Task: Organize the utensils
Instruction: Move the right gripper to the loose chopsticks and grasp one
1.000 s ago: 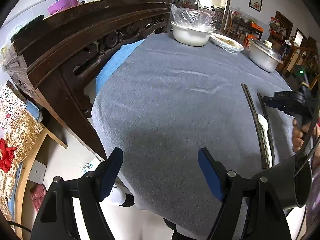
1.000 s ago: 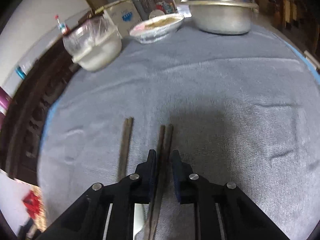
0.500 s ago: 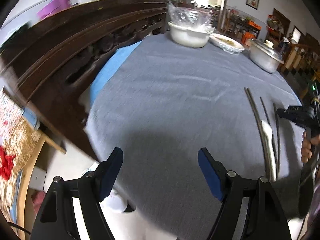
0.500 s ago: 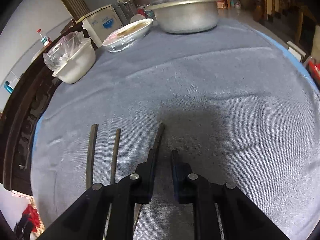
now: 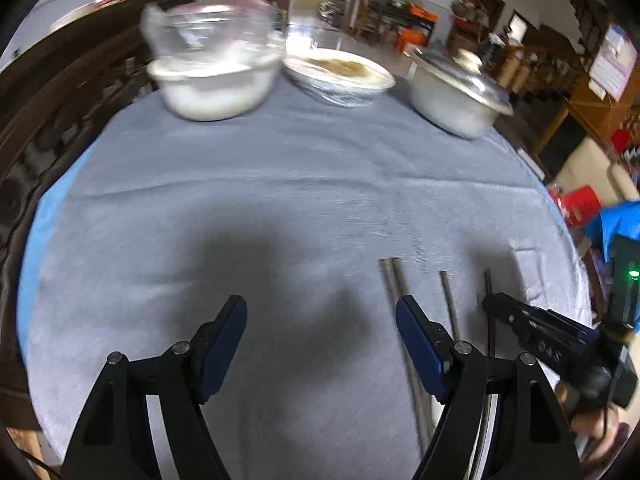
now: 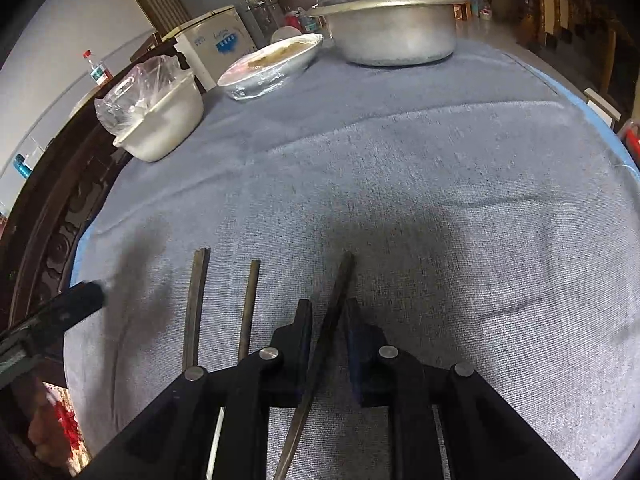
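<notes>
Several dark chopsticks lie on the grey cloth. A pair lies furthest left, with a single stick beside it. My right gripper is shut on a third chopstick, which runs slantwise between its pads and rests on the cloth. My left gripper stands wide open over bare cloth, holding nothing. Its right finger sits just left of the pair. The right gripper shows at the right of the left wrist view. A white sliver, likely a spoon, peeks out under the right gripper.
At the far side stand a white basin with a plastic bag, a wrapped plate of food and a lidded metal pot. Dark carved wooden furniture borders the table's left. The cloth's right edge curves close to the right hand.
The left gripper swung from the table's left edge over to the chopsticks, still open. The right gripper drew one chopstick rightward away from its partner, and the stick now lies slanted.
</notes>
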### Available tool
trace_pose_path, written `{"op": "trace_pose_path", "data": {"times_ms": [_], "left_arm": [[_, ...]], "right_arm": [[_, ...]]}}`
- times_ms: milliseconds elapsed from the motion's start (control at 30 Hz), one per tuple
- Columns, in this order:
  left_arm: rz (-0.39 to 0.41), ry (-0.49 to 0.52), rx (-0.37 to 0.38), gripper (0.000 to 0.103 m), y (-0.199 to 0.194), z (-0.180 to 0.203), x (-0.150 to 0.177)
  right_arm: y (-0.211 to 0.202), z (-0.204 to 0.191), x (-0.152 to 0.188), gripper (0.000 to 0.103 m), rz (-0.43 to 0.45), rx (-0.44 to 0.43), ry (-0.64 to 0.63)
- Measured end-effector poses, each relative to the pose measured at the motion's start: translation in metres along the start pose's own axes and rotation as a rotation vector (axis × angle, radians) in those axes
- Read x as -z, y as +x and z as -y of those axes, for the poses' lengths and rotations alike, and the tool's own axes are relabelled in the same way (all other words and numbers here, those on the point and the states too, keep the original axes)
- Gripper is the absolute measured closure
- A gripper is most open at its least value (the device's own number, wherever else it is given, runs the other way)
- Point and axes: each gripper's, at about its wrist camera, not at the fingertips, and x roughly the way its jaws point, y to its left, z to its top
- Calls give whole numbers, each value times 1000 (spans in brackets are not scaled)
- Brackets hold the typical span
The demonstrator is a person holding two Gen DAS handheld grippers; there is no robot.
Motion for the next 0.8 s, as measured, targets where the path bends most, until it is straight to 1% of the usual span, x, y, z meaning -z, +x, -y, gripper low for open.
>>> {"op": "trace_pose_path", "data": {"times_ms": [67,167,233,300,367,400,433,567,633,767,800], "left_arm": [[-20,33,-18,26,13,13,1],[-51,54,-30,25,28,23,3],[-58,52,-30,26,32,21,3],[-66,57,-49,26,38,22,2],[-92,56,-63,26,46,20,3],[-103,54,-61,24,49,19,3],[-87,58,-66,23,47,19,4],[-103,56,-76,23,47,21,3],[-113,97,-118,23,50,30,4],[-120,94,-116,24,50,30,4],[-118,101,-115,27,48,29,6]], "right_arm": [[1,1,-1,84,-4,-10,-3],[0,2,-1,84,-8,-19,-12],[0,4,0,84,-6,-29,-8],[0,5,1,84,-2,-34,-14],[0,5,1,84,0,-37,-16],[0,5,1,84,1,-39,-16],[0,6,1,84,1,-41,-15],[0,6,2,84,6,-44,-10],[0,5,2,84,10,-39,-11],[1,4,2,86,6,-30,-15],[1,4,1,87,2,-27,-15]]}}
